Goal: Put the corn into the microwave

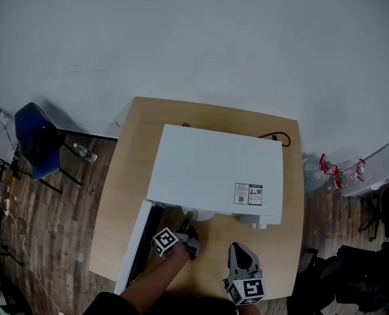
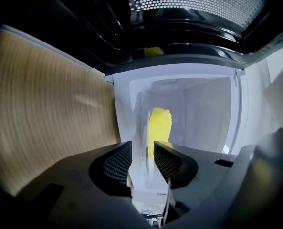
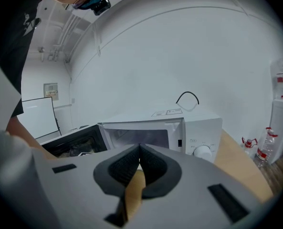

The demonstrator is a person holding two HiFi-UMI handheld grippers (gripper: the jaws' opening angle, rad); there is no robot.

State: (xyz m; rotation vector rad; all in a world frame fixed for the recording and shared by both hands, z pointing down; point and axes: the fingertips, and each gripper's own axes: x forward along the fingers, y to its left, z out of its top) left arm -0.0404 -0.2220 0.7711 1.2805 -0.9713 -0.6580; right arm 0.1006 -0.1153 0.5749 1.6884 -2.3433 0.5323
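The white microwave (image 1: 214, 169) stands on the wooden table (image 1: 125, 176) with its door (image 1: 134, 245) swung open toward me. A yellow corn cob (image 2: 160, 125) lies on a pale plate (image 2: 140, 128) inside the cavity. My left gripper (image 1: 187, 227) reaches into the opening; in its own view the jaws (image 2: 142, 149) stand apart around the plate's rim, with the corn just beyond. My right gripper (image 1: 239, 249) hovers in front of the microwave's control side, shut with nothing in it (image 3: 140, 149). The right gripper view shows the microwave (image 3: 179, 128) and its open door (image 3: 79, 140).
A black cable (image 1: 276, 136) curls behind the microwave. On the floor, a blue chair (image 1: 33, 136) and a bottle (image 1: 82, 151) stand at the left, and a white box (image 1: 378, 169) with water bottles (image 3: 265, 149) at the right. Dark bags (image 1: 371, 274) lie at the lower right.
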